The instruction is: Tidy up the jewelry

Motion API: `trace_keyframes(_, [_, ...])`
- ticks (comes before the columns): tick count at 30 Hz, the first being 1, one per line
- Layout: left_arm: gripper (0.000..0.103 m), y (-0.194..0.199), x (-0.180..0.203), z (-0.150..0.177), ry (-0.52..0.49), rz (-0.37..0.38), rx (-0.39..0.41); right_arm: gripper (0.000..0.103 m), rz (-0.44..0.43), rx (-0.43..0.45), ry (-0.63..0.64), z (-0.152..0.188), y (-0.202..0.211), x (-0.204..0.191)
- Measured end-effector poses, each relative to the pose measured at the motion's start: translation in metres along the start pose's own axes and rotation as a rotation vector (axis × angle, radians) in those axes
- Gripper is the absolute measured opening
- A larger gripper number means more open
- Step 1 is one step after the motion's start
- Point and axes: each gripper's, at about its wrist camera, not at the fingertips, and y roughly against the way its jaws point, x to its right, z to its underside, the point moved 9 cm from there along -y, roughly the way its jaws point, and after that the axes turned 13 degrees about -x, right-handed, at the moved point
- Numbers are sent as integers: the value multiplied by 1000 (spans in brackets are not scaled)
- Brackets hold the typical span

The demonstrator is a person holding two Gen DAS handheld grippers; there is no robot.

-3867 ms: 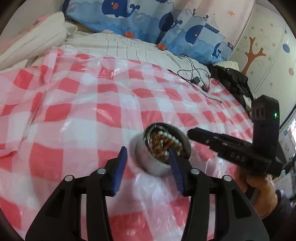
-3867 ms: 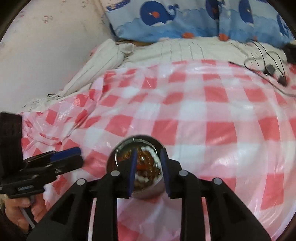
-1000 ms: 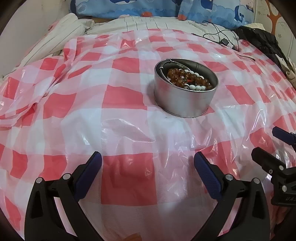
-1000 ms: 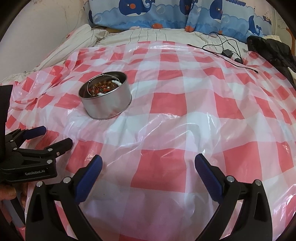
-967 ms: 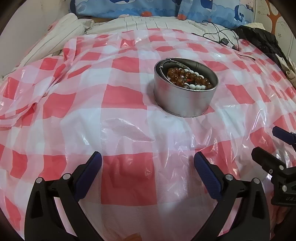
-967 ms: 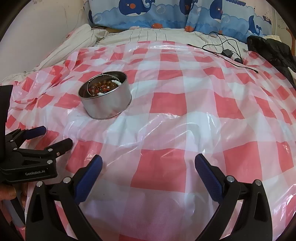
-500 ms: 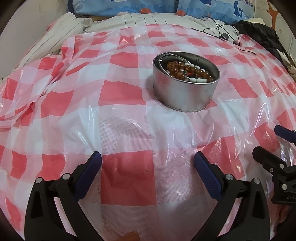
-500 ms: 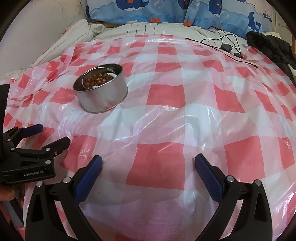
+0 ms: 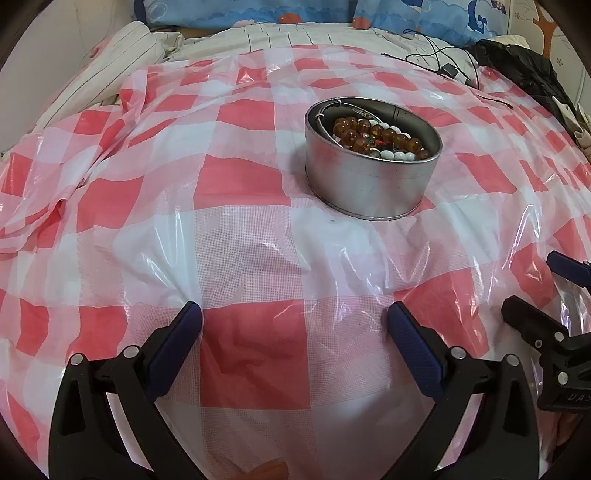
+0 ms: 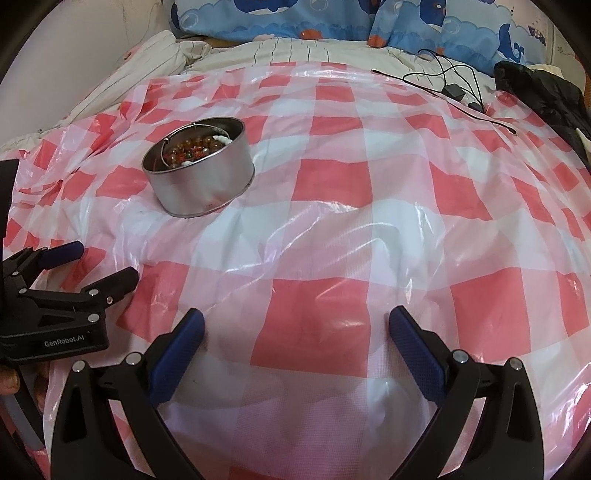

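Both claws withdrew from tin (image 9: 371, 184); spread wide.

Bed (image 9: 295, 40) under checked plastic sheet (image 9: 236, 177), whale-print pillows (image 10: 295, 18) behind.

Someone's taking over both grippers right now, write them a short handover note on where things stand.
Left gripper: open, empty, hovering over the checked plastic sheet, short of the tin.
Right gripper: open, empty, with the tin ahead to its left.
Round metal tin: upright on the sheet, no lid in view.
Inside: amber bead bracelet, white beads, and a thin silver bangle along the wall.
Done: the jewelry in view is in the tin.
Left: none visible loose on the sheet; check beyond these views.
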Motion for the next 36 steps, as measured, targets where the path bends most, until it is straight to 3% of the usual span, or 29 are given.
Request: trace_keyframes(36, [97,-2,1,-2,-1,-11,10,96,10,-15,7,4,-7,-1])
